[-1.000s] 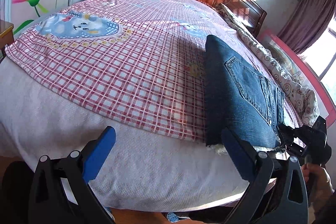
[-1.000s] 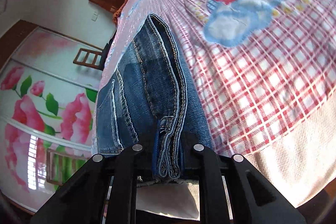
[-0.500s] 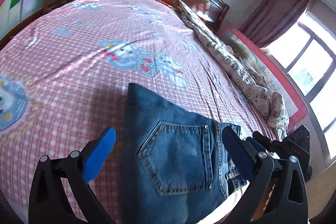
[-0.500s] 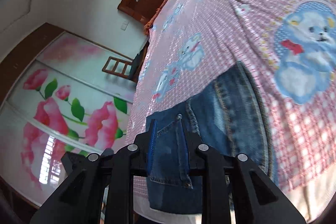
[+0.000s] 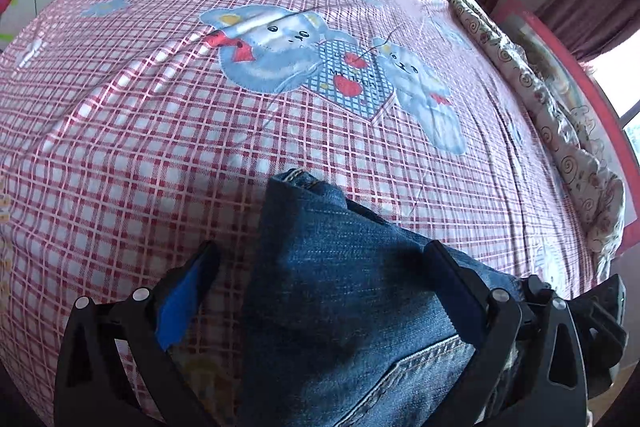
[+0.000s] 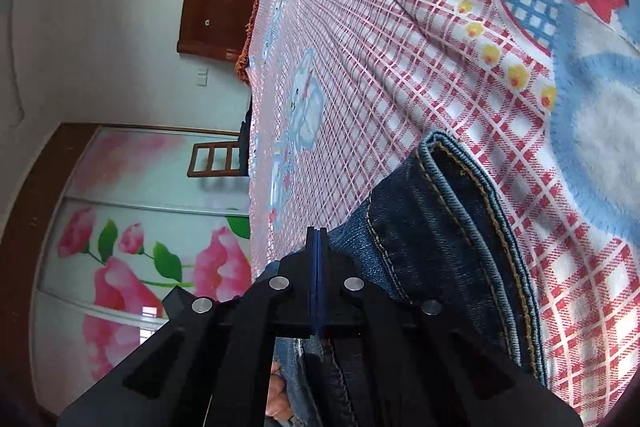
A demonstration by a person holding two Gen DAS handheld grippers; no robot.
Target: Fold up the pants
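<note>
jeans (image 5: 340, 307) already folded compact, near bed (image 5: 120, 147) edge; my left claw (image 5: 320, 287) wide, right claw (image 6: 316, 267) pinched shut, empty; little left.

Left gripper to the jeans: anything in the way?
Nothing visible. The left gripper is open, its fingers either side of the folded jeans on the bedspread. Only denim lies between them. The right gripper is shut at the jeans' edge, outside that gap.
</note>
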